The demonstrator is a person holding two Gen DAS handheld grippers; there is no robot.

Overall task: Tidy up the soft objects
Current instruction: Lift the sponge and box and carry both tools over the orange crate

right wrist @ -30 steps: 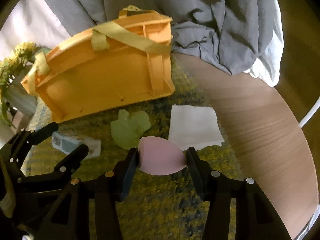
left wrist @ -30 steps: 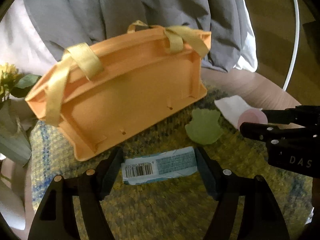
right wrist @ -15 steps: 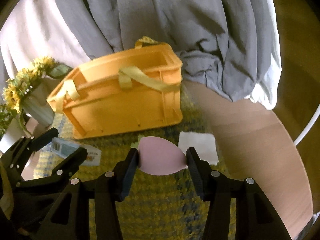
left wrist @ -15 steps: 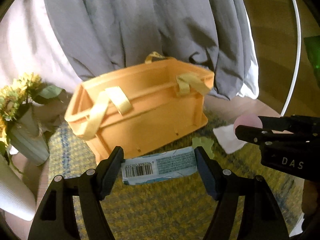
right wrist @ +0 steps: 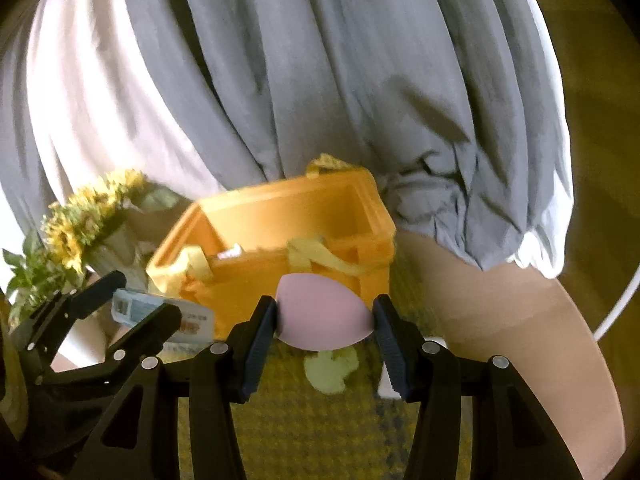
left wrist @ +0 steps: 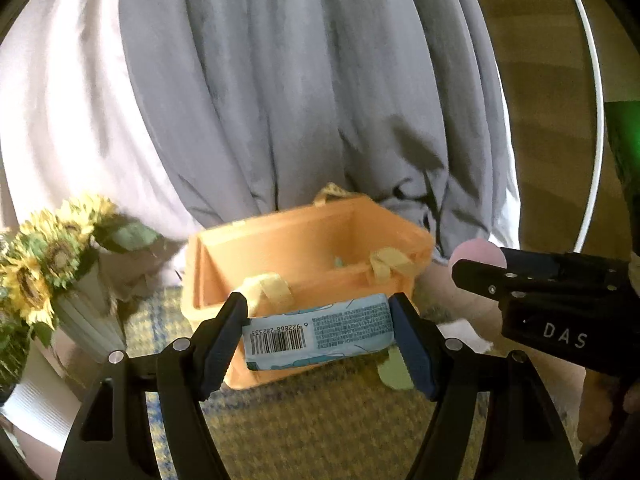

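Note:
My left gripper (left wrist: pixel 318 336) is shut on a light blue tissue pack (left wrist: pixel 320 332) with a barcode, held above the mat in front of the orange basket (left wrist: pixel 304 248). My right gripper (right wrist: pixel 326 318) is shut on a pink egg-shaped sponge (right wrist: pixel 324 312), also raised before the basket (right wrist: pixel 280 216). The sponge (left wrist: pixel 478 254) and right gripper show at the right of the left wrist view. The tissue pack (right wrist: pixel 160 312) shows at the left of the right wrist view. The basket's top opening faces me, with yellow straps (right wrist: pixel 320 258) over its near rim.
A green soft piece (right wrist: pixel 330 368) and a white cloth (left wrist: pixel 466 336) lie on the yellow woven mat (left wrist: pixel 320 420). A vase of sunflowers (left wrist: pixel 52 264) stands at the left. Grey and white fabric (left wrist: pixel 280 100) hangs behind the basket. The round wooden table's edge (right wrist: pixel 560 340) curves at the right.
Both grippers have risen with their loads. The basket now sits lower in view with its inside visible; the green piece and cloth are mostly hidden behind the fingers.

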